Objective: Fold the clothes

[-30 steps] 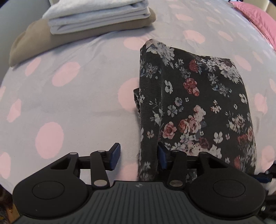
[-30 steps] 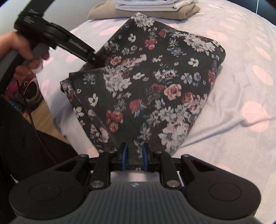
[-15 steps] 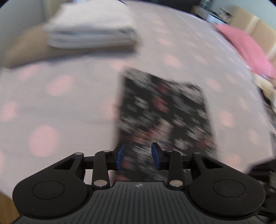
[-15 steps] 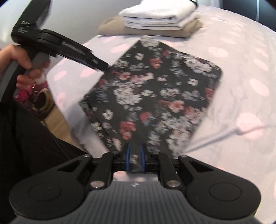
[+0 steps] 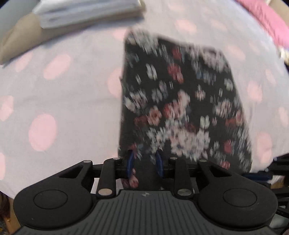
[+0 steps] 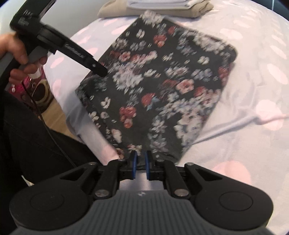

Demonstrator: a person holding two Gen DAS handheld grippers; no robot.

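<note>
A dark floral garment (image 5: pixel 180 99) lies folded into a rough rectangle on the bed, blurred in both views. My left gripper (image 5: pixel 144 161) is at its near left corner. Its jaws are closing, and cloth fills the gap between the blue pads. In the right wrist view a hand (image 6: pixel 16 50) holds the left gripper (image 6: pixel 99 70), whose tip touches the left edge of the garment (image 6: pixel 162 86). My right gripper (image 6: pixel 140 160) is at the garment's near edge. Its jaws are closing to a narrow gap, with the cloth's edge pinched at the tips.
A stack of folded white and beige clothes (image 5: pixel 81 14) sits at the far side of the lilac sheet with pink dots (image 5: pixel 54 90). A pink pillow (image 5: pixel 267 21) lies far right. The bed's edge, wooden floor (image 6: pixel 54 115) and a person's dark clothing (image 6: pixel 27 144) are at left.
Both pairs of jaws have narrowed, the left one from wide open to around the garment's corner. The raised fold at the garment's left side has flattened.
</note>
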